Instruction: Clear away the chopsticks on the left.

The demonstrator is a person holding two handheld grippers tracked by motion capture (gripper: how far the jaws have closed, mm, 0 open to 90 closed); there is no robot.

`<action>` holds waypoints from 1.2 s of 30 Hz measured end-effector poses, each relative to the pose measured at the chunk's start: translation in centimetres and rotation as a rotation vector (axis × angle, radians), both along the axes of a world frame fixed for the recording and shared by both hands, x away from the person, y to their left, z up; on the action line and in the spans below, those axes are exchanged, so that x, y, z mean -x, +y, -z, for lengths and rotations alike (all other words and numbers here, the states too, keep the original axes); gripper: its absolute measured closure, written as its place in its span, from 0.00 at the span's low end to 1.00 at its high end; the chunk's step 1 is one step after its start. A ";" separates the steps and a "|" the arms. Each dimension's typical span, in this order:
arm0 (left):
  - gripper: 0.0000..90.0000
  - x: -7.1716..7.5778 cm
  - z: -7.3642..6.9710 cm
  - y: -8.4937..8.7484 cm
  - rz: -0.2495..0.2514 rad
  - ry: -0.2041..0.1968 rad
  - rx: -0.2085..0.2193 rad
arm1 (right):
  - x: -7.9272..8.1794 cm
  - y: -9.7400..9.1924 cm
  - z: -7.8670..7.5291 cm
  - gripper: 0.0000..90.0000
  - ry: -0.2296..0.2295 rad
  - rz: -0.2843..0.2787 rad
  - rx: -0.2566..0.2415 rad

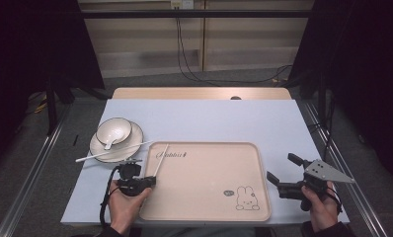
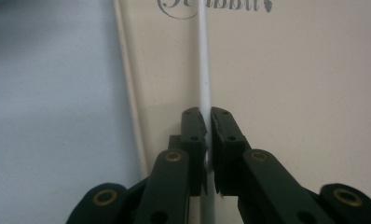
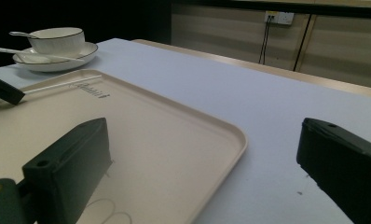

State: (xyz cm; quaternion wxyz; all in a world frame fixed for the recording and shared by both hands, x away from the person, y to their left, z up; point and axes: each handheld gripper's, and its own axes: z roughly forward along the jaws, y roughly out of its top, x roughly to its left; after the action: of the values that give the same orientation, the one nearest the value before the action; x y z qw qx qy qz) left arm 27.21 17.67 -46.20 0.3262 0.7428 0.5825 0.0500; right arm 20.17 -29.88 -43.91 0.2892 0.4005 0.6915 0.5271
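Note:
A beige tray (image 1: 209, 185) with a rabbit print lies at the table's front middle. My left gripper (image 1: 147, 178) is over the tray's left part, shut on a white chopstick (image 1: 161, 160) that points away over the tray. In the left gripper view the jaws (image 2: 207, 116) pinch that chopstick (image 2: 203, 56) just inside the tray's left rim (image 2: 127, 93). Right of the tray, my right gripper (image 1: 281, 166) is held wide open with nothing in it. Its view (image 3: 204, 140) looks across the tray (image 3: 165, 126) to the held chopstick (image 3: 62, 84).
At the left, a white bowl (image 1: 114, 131) with a spoon (image 1: 109, 143) stands on a plate (image 1: 135, 140). A second chopstick (image 1: 100, 154) lies across the plate's front rim. Bowl (image 3: 58, 39) and plate (image 3: 83, 52) appear far left in the right gripper view.

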 end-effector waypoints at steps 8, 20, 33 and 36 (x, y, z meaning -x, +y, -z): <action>0.93 -0.1 0.1 0.0 0.002 -0.008 -0.009 | 0.0 0.0 0.0 0.02 0.002 -0.002 0.000; 0.83 -0.2 0.0 -0.1 0.023 -0.019 -0.006 | 0.0 0.0 0.0 0.02 0.000 -0.003 0.000; 0.58 0.2 -1.6 1.5 0.167 -0.199 0.089 | 0.0 0.0 0.0 0.02 -0.007 0.003 -0.003; 0.43 0.4 -1.9 2.0 0.195 -0.256 0.085 | 0.1 0.0 0.0 0.02 -0.005 0.002 -0.004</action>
State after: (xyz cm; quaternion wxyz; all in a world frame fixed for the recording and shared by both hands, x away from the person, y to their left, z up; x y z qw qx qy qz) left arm 26.81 19.70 -44.26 0.4323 0.7689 0.4629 0.0876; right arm 20.12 -29.88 -43.88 0.2907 0.4005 0.6893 0.5292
